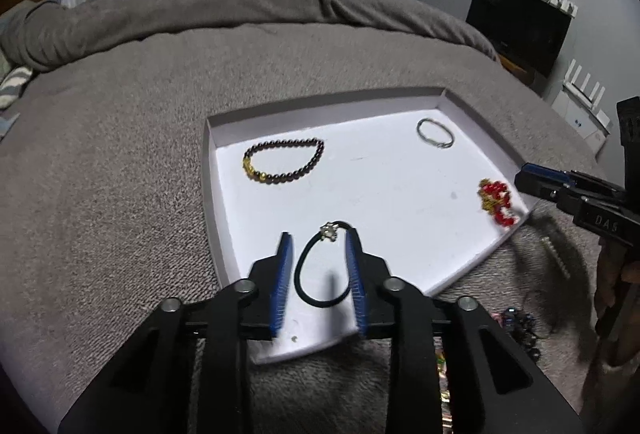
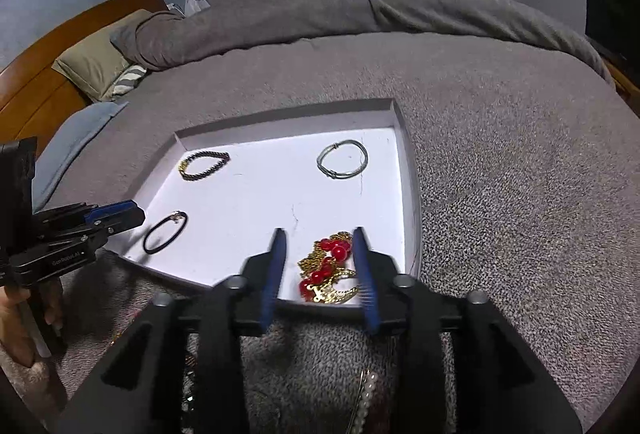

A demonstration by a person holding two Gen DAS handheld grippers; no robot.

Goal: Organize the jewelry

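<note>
A shallow white tray (image 1: 320,101) (image 2: 280,113) lies on the grey blanket. On it are a dark bead bracelet with gold beads (image 1: 285,142) (image 2: 224,158), a silver bangle (image 1: 418,125) (image 2: 321,161), a black cord bracelet with a small charm (image 1: 299,268) (image 2: 151,252) and a red and gold bead piece (image 1: 496,197) (image 2: 328,262). My left gripper (image 1: 319,234) (image 2: 120,213) stands open above the near left corner, the black cord lying on the tray between its blue pads. My right gripper (image 2: 319,232) (image 1: 532,173) is open over the red and gold piece, which rests at the tray's near right corner.
More jewelry lies heaped on the blanket in front of the tray, dark beads (image 1: 516,322) and a pearl strand (image 2: 370,390). A bunched duvet (image 1: 240,5) runs across the far side, with pillows (image 2: 92,65) and a wooden headboard to the left. A dark screen (image 1: 520,21) stands at the right.
</note>
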